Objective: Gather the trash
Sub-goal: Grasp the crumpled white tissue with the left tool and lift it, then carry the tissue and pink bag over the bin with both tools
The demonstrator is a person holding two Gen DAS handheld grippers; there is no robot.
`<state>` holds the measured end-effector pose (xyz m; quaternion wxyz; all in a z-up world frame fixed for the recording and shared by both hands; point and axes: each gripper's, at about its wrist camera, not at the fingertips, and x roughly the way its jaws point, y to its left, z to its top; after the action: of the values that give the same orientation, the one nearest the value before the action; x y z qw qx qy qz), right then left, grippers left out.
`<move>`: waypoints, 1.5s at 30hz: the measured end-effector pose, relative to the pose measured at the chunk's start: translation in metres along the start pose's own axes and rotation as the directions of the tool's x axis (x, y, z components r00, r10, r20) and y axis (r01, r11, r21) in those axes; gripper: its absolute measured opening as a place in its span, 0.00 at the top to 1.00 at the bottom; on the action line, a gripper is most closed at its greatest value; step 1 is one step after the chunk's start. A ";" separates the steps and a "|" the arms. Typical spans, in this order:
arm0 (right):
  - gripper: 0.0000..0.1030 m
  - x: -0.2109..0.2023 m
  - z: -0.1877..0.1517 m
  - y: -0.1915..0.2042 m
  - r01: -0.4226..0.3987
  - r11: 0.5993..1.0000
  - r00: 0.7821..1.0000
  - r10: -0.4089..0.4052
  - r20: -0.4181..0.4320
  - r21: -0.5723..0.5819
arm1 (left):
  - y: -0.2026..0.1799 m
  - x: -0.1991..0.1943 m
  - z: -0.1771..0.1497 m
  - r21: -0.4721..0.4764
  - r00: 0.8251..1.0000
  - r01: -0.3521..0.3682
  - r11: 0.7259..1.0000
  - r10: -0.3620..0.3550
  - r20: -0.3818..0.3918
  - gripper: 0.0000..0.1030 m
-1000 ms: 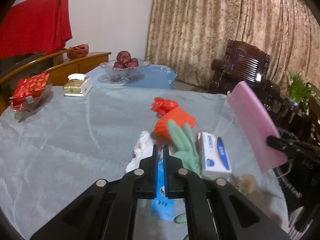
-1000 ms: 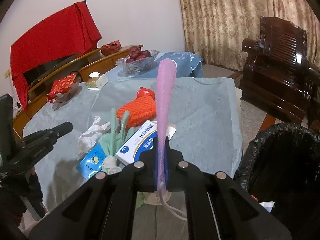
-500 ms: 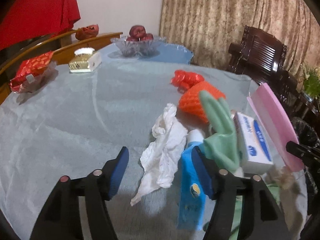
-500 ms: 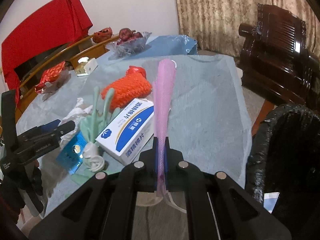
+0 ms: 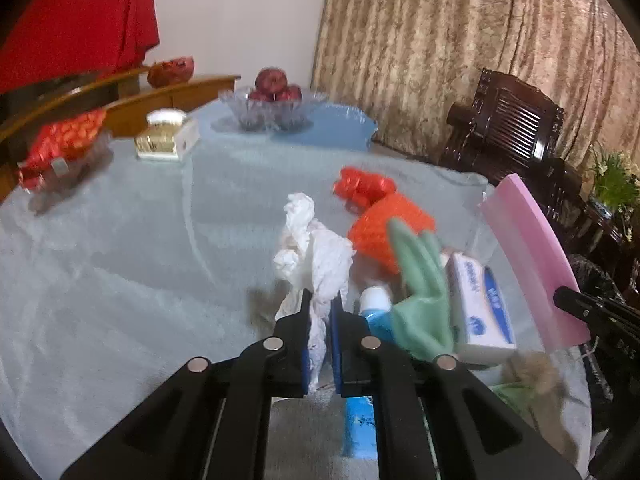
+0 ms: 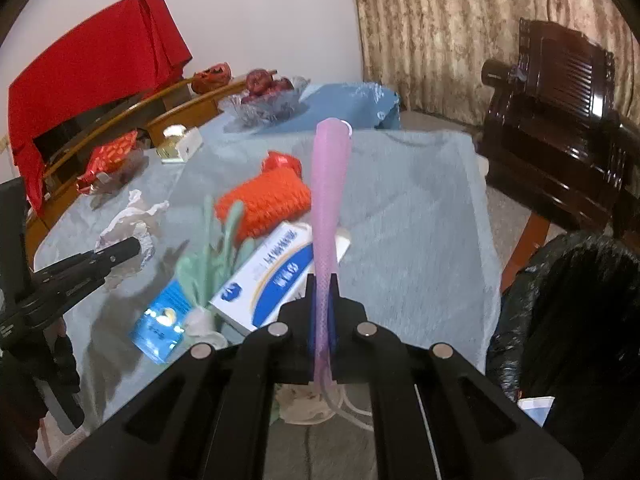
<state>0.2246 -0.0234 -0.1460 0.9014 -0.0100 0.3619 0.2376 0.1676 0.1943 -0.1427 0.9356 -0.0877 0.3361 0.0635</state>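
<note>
Crumpled tissue is clamped as the rubbish round goes on

Left wrist view: the left tongs (image 5: 323,312), whose jaws have just been closing after gaping wide, are now pinched on the soft, crumpled white tissue (image 5: 316,248) that lay loose on the cloth-covered counter (image 5: 120,264); by this the piece is judged secured for binning. A limp green glove (image 5: 420,280), an orange foam net (image 5: 394,226) and a stiff blue-and-white carton (image 5: 482,304) are left just beside it.
Right wrist view: the right tongs (image 6: 322,312) are kept clamped tight on a pink foam net sleeve (image 6: 330,200), held upright, near the black-lined bin (image 6: 576,300) off the counter's edge.
</note>
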 end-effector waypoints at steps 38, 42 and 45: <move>0.96 -0.211 -0.063 -0.144 0.275 0.938 0.931 -0.315 0.184 0.210 | -0.274 -0.085 -0.004 0.308 0.895 0.411 0.858 -0.443 0.040 0.92; 0.96 -0.213 -0.077 -0.169 0.309 0.920 0.922 -0.352 0.163 0.240 | -0.301 -0.074 -0.010 0.325 0.884 0.439 0.838 -0.467 0.010 0.92; 0.96 -0.209 -0.084 -0.183 0.327 0.908 0.919 -0.370 0.138 0.261 | -0.319 -0.067 -0.016 0.340 0.878 0.453 0.824 -0.478 -0.013 0.92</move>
<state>0.1192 -0.2895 -0.0992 0.9538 0.0532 0.2944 0.0280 0.1630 -0.1246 -0.0737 0.9353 -0.0053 0.2761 -0.2211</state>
